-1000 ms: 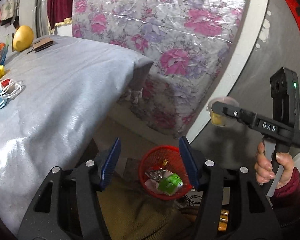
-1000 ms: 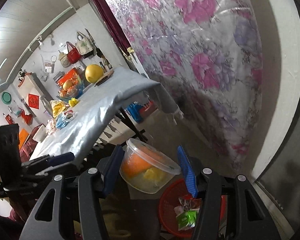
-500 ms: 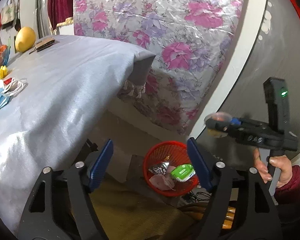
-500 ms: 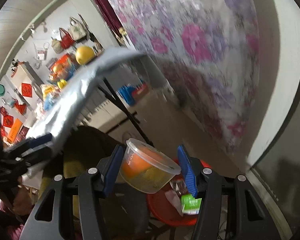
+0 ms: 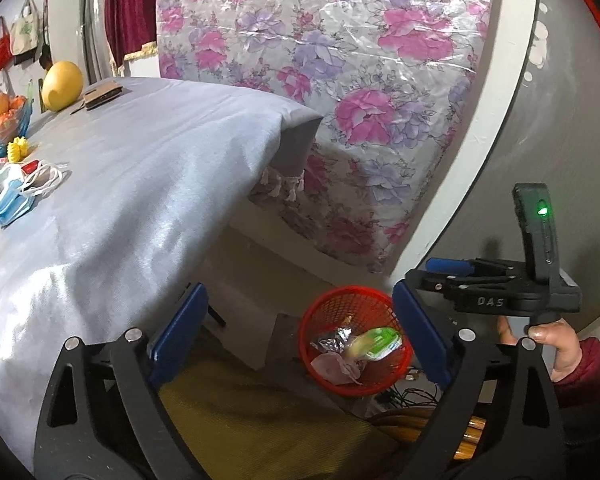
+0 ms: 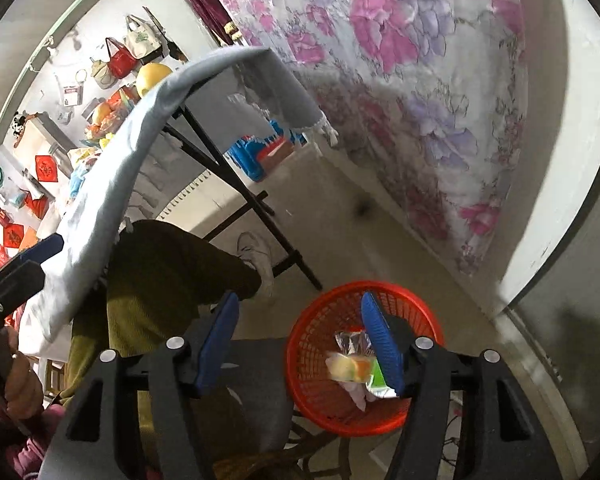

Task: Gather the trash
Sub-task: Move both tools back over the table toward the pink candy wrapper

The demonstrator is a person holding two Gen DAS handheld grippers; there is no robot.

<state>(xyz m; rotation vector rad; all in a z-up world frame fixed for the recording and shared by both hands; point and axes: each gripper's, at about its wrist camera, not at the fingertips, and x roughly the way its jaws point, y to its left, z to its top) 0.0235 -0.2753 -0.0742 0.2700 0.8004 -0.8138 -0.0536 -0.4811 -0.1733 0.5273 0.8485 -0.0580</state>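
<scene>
We see that the lidded food cup (image 6: 350, 368) has left our right gripper (image 6: 300, 346), whose jaws are opening with nothing between them; it shows blurred, probably dropping, inside the one red wastebasket (image 6: 320, 320) on the near floor. Our left gripper (image 5: 300, 330) is opening, empty too. Roughly four trash pieces lie there; the face masks (image 5: 14, 196) wait far left.

Basket (image 5: 342, 312): red plastic mesh. Wrapper (image 5: 332, 338) inside: crinkled silver foil. Table (image 5: 140, 168) cover: grey cloth, faint sheen. Mattress (image 5: 340, 60): glossy clear plastic over floral fabric. Trousers (image 6: 160, 276): olive corduroy, matt. Tool pads (image 5: 416, 336): blue, ribbed.
</scene>
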